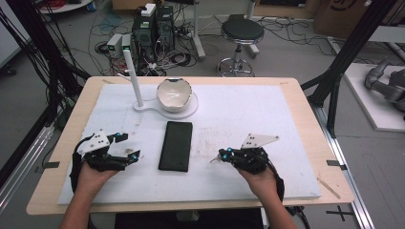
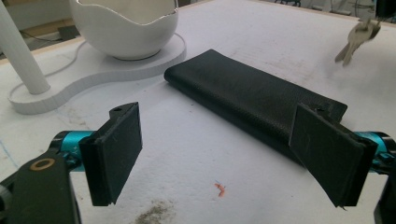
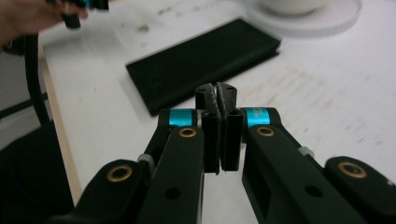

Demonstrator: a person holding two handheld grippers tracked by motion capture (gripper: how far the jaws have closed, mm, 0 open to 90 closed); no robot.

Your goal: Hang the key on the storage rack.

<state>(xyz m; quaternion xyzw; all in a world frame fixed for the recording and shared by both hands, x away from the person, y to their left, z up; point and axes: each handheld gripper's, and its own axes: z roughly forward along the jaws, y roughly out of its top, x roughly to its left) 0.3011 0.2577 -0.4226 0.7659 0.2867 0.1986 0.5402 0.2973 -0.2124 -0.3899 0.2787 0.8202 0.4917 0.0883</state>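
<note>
L gripper [image 1: 125,145]: jaws wide, empty, beside black case [image 1: 175,145]
R gripper [image 1: 216,156]: jaws closed, maybe pinching sth small, can't tell
Progress: case untouched, nothing evidently done

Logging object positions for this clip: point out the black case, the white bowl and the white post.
black case [image 1: 175,145], high view, middle of its top face.
white bowl [image 1: 174,95], high view, inside of the bowl.
white post [image 1: 133,78], high view, midway up its shaft.
</note>
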